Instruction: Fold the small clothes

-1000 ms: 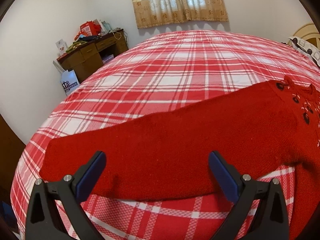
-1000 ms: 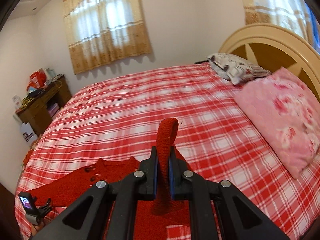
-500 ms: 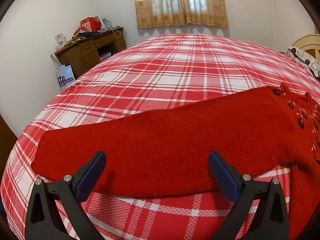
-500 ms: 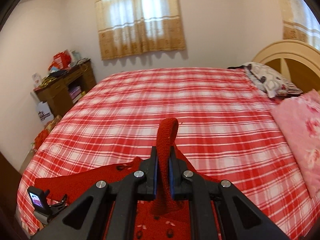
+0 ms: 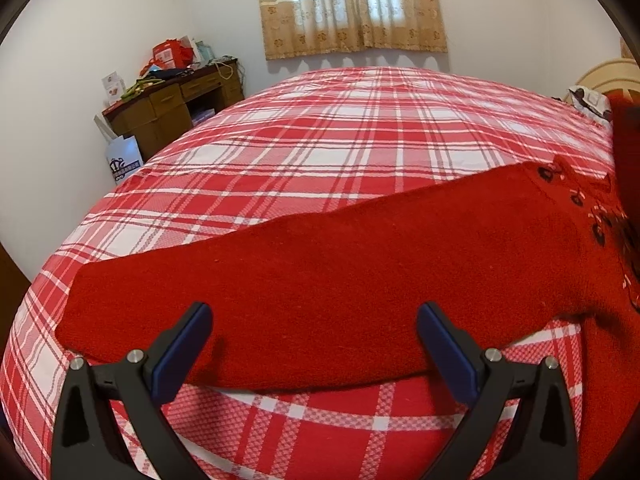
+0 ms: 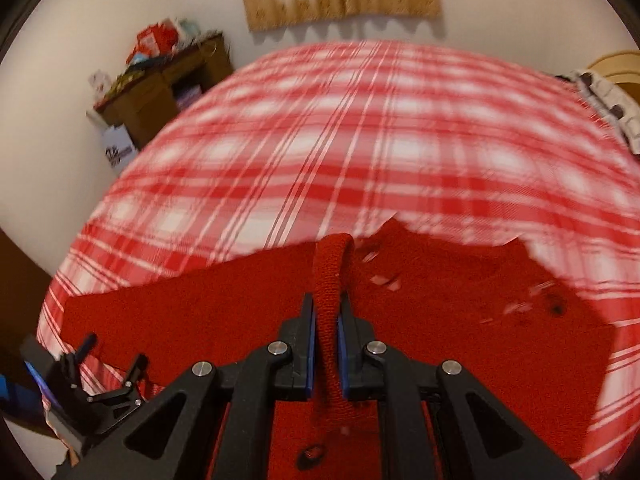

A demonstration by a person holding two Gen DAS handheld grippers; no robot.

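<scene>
Fingers of the right gripper (image 6: pixel 326 344) still pinch the red sweater's (image 5: pixel 340 280) cuff, now lower; left gripper (image 5: pixel 314 348) stays wide.

I count one red sweater (image 5: pixel 360 280) on one plaid bed (image 5: pixel 340 140). I hold two grippers, left (image 5: pixel 314 344) and right (image 6: pixel 326 332). There is one desk (image 5: pixel 168 112), one curtain (image 5: pixel 352 4), one white bag (image 5: pixel 124 160) and one patterned pillow (image 6: pixel 608 100).
</scene>
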